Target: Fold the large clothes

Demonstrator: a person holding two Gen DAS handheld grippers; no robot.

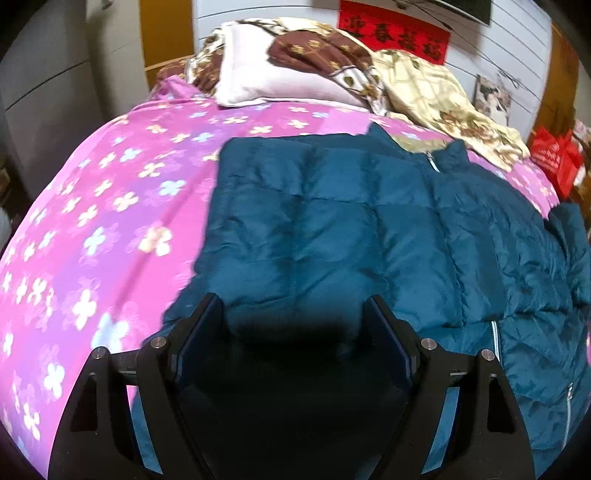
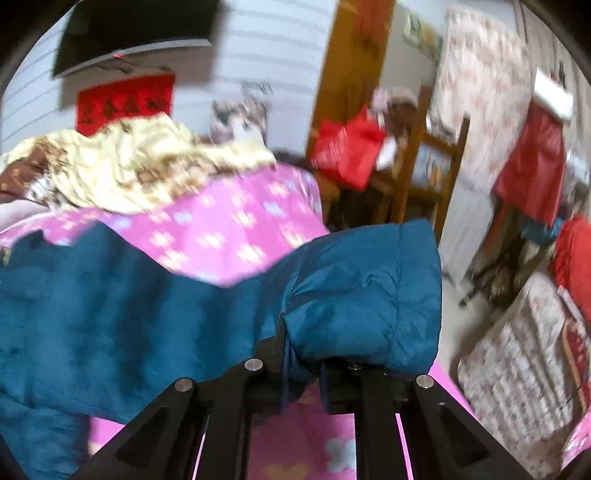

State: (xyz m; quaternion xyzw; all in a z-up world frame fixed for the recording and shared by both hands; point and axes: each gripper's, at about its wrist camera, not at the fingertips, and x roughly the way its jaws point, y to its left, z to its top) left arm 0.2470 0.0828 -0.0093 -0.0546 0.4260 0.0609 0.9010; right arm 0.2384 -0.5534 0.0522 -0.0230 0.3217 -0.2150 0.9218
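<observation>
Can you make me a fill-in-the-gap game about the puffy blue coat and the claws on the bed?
1. The quilted teal puffer jacket lies on a pink bedsheet printed with ____.
2. The right claw is shut on the jacket's ____.
3. The left claw has its fingers wide ____ around a jacket fold.
4. The banner on the wall with dark writing is coloured ____.

Missing words: flowers; sleeve; open; red
</observation>
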